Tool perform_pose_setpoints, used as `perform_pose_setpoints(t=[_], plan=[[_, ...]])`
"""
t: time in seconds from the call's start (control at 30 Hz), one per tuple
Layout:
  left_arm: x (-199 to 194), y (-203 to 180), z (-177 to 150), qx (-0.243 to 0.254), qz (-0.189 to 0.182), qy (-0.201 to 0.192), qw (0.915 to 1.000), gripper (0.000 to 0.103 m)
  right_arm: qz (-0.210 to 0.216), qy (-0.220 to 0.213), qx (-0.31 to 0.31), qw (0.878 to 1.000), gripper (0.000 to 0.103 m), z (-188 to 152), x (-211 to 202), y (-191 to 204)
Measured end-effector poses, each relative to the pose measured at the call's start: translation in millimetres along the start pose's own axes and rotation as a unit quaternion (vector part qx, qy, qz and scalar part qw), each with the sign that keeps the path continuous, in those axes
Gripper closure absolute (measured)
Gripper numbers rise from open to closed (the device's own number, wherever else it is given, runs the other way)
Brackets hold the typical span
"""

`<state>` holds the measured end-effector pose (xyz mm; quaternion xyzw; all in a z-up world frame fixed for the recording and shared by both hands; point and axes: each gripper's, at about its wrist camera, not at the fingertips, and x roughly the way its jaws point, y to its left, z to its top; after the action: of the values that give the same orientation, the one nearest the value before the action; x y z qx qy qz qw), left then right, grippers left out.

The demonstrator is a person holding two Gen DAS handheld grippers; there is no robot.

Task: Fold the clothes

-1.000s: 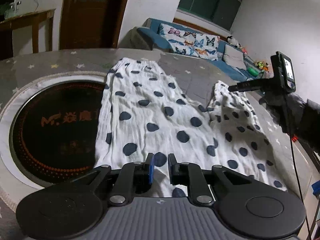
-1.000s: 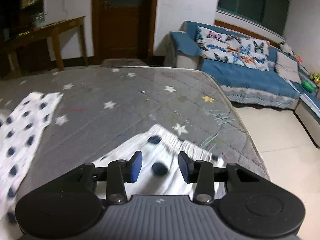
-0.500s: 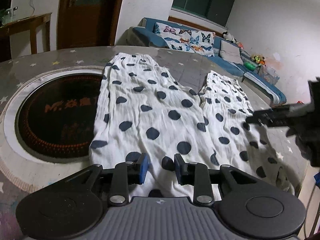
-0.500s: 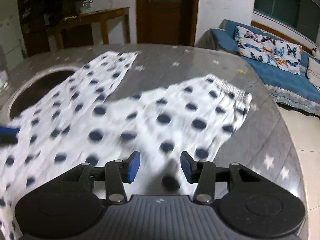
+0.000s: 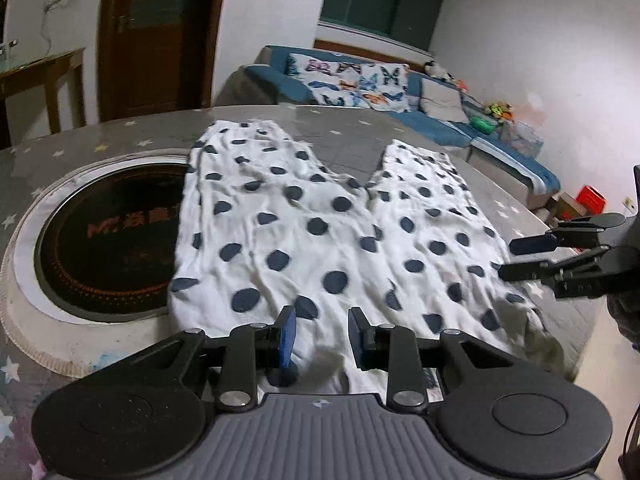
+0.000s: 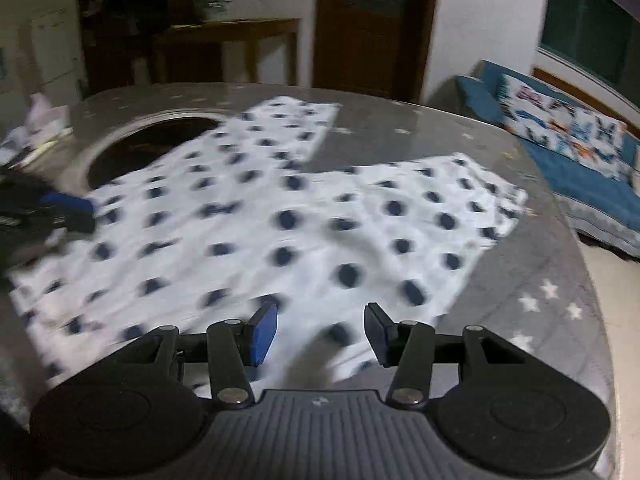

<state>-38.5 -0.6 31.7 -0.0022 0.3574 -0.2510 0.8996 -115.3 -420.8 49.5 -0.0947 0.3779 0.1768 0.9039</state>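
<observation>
White trousers with dark blue dots (image 5: 320,232) lie spread flat on the grey star-patterned table (image 5: 340,144), legs pointing away in a V. My left gripper (image 5: 322,338) is open and empty over the near waist edge. My right gripper (image 5: 506,258) shows at the right of the left wrist view, open, beside the trousers' right edge. In the blurred right wrist view the trousers (image 6: 280,232) fill the table and my right gripper (image 6: 320,334) is open just above the cloth's near edge. The left gripper (image 6: 60,210) shows at that view's left edge.
A round dark induction plate (image 5: 108,236) is set into the table, left of the trousers. A blue sofa with butterfly cushions (image 5: 360,84) stands beyond the table. A wooden door (image 6: 372,24) and side table (image 6: 224,44) are at the back. Crumpled cloth (image 6: 36,124) lies at the far left.
My left gripper opened and drew back toward the waist edge. My right gripper left the far leg end and swung back to the trousers' right side. The trousers now lie flatter and wider.
</observation>
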Motion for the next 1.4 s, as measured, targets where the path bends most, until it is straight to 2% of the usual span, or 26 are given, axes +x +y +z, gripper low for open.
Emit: perform_pose_setpoints(t=[0.17, 0.33, 0.57, 0.7, 0.8, 0.9, 1.07, 1.23, 1.4], plan=[[-5, -7, -10, 0.019, -0.003, 0.005, 0.9998, 0.072, 0.046, 0.005, -0.035, 0.998, 0.054, -10, -13, 32], [-6, -3, -26, 0.019, 0.004, 0.022, 0.9996, 0.072, 0.049, 0.034, -0.064, 0.996, 0.054, -28, -13, 49], [-13, 1, -38, 0.021, 0.006, 0.022, 0.9995, 0.071, 0.053, 0.048, -0.075, 0.995, 0.053, -36, -18, 45], [-15, 1, -37, 0.021, 0.004, 0.025, 0.9994, 0.071, 0.069, 0.054, -0.071, 0.994, 0.053, -28, -19, 37], [-18, 6, -30, 0.010, -0.003, 0.026, 0.9996, 0.071, 0.075, 0.039, -0.049, 0.995, 0.053, -18, -23, 23], [-24, 8, -20, 0.005, 0.002, 0.007, 1.0000, 0.071, 0.058, 0.020, -0.025, 0.998, 0.053, -5, -22, 5], [-12, 18, -2, -0.014, 0.025, -0.011, 0.9995, 0.071, -0.002, 0.010, 0.010, 1.000, 0.053, 16, 1, -29], [7, 26, 2, -0.015, 0.050, 0.000, 0.9987, 0.072, -0.052, 0.008, 0.059, 0.997, 0.053, 29, 32, -71], [16, 30, -2, -0.014, 0.059, 0.013, 0.9981, 0.072, -0.080, 0.008, 0.107, 0.991, 0.053, 33, 58, -105]])
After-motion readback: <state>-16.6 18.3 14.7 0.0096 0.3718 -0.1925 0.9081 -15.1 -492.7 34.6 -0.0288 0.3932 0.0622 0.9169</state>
